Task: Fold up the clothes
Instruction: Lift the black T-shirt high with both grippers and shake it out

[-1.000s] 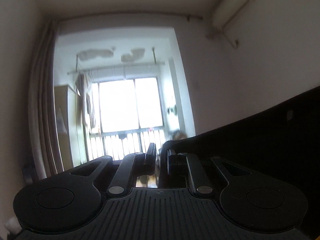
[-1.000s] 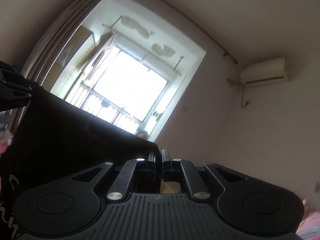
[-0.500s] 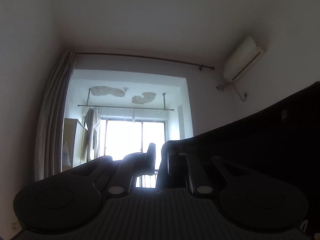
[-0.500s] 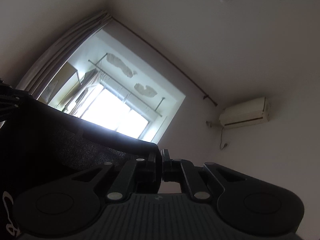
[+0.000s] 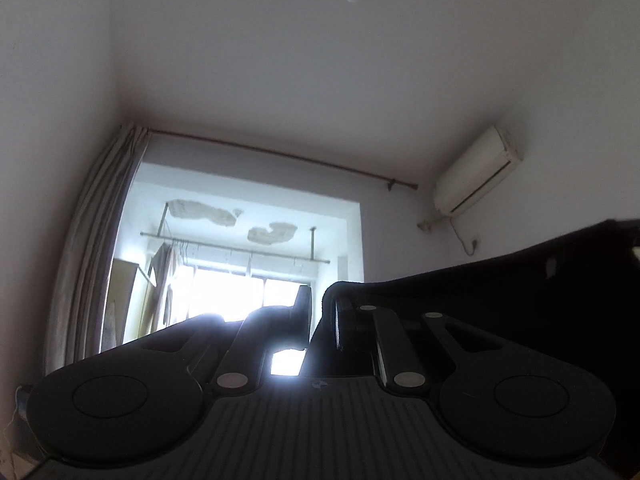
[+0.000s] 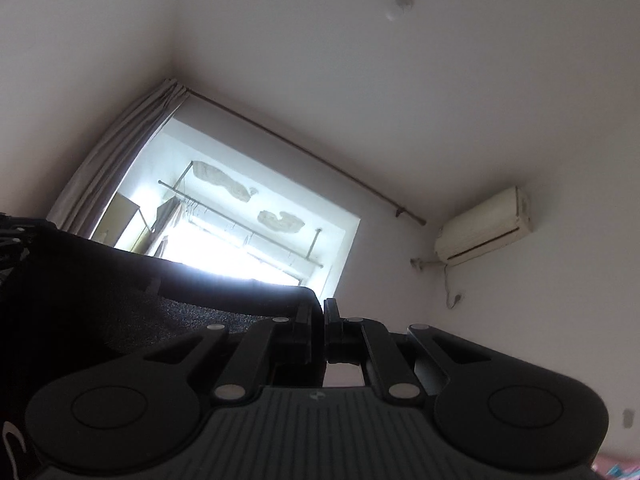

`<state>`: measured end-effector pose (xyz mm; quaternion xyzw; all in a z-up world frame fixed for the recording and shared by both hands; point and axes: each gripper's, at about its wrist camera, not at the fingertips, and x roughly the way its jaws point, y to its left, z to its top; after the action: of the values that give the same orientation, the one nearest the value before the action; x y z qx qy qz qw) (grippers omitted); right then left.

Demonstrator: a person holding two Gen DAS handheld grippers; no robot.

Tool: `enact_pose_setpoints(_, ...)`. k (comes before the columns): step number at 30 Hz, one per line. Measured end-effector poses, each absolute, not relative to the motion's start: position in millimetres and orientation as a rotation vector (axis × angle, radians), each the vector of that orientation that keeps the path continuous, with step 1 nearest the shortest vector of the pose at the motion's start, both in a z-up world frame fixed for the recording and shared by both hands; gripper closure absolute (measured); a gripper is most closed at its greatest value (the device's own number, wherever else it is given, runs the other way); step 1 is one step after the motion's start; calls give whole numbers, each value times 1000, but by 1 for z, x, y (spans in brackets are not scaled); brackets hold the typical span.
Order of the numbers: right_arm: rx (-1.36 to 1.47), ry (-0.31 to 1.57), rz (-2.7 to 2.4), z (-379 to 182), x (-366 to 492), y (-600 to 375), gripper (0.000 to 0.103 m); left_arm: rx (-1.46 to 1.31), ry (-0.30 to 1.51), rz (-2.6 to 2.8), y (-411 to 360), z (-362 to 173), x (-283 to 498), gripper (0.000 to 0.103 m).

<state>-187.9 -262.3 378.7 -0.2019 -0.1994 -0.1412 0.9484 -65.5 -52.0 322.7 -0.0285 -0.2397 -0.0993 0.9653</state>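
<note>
A black garment (image 5: 500, 292) hangs stretched between my two grippers, high up against the ceiling and window. In the left wrist view its corner wraps the right-hand finger, and my left gripper (image 5: 318, 306) is shut on that corner with a thin slit of light between the fingers. The cloth runs off to the right edge. Seen from the right wrist, the black garment (image 6: 140, 280) comes in from the left and ends in my right gripper (image 6: 322, 316), which is shut on its edge. White print (image 6: 12, 440) shows on the cloth at bottom left. The lower part of the garment is hidden.
Ahead is a bright balcony window (image 5: 224, 292) with a grey curtain (image 5: 96, 240) on its left and clothes on a rail. An air conditioner (image 5: 476, 184) is mounted high on the right wall. A strip of pink bedding (image 6: 616, 468) shows at the bottom right.
Both grippers have risen and tipped upward, so the window sits lower and more ceiling shows. The black garment has stayed gripped in both throughout.
</note>
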Motion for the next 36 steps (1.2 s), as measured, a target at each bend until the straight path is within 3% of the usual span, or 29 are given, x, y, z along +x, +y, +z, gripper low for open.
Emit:
enact_pose_setpoints(5, -353, -315, -237, 354, -144, -278, 98, -30, -365, -173, -53, 284, -40, 91)
enact_pose_setpoints(14, -373, -72, -198, 252, 1, -292, 98, 112, -77, -41, -65, 172, 66, 91)
enact_pose_setpoints(26, -431, 95, -169, 158, 170, -264, 98, 243, 69, 101, -61, 108, 201, 91)
enact_pose_setpoints(29, -447, 188, -157, 112, 215, -257, 97, 308, 162, 113, -64, 70, 232, 88)
enact_pose_setpoints(30, -451, 223, -152, 97, 230, -254, 96, 331, 215, 110, -67, 53, 244, 76)
enact_pose_setpoints(32, -410, 391, -100, 54, 262, -254, 91, 364, 365, 68, -73, 15, 266, 47)
enact_pose_setpoints(34, -366, 557, -48, 12, 295, -253, 55, 357, 518, 32, -74, -22, 282, 44)
enact_pose_setpoints(36, -328, 692, -67, -29, 309, -257, 55, 316, 618, 15, -66, -44, 287, 44)
